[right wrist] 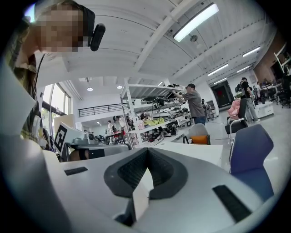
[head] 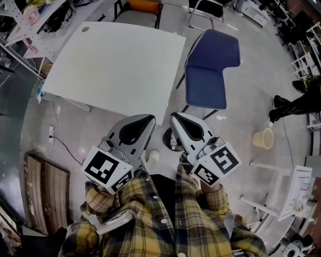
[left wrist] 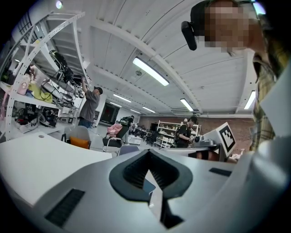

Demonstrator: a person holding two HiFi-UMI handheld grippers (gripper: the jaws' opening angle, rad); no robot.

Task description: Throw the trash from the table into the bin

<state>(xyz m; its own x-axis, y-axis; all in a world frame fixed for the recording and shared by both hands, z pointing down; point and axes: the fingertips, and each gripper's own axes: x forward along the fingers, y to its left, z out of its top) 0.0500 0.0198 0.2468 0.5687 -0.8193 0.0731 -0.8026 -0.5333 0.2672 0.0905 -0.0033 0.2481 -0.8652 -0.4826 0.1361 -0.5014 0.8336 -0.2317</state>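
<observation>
The white table [head: 115, 65] stands ahead of me, its top bare except for a small round cap [head: 85, 29] near the far left corner. A beige bin [head: 264, 138] sits on the floor to the right. I hold both grippers close to my body, below the table's near edge. The left gripper [head: 149, 119] [left wrist: 148, 154] has its jaws together with nothing between them. So does the right gripper [head: 174, 116] [right wrist: 147, 152], which points toward the table and a blue chair [right wrist: 250, 150].
The blue chair [head: 210, 70] stands at the table's right side, between the table and the bin. An orange-seated chair [head: 143, 7] is at the far side. Shelving [head: 30, 25] lines the left. A white rack [head: 296, 190] and a person's legs [head: 298, 104] are at right.
</observation>
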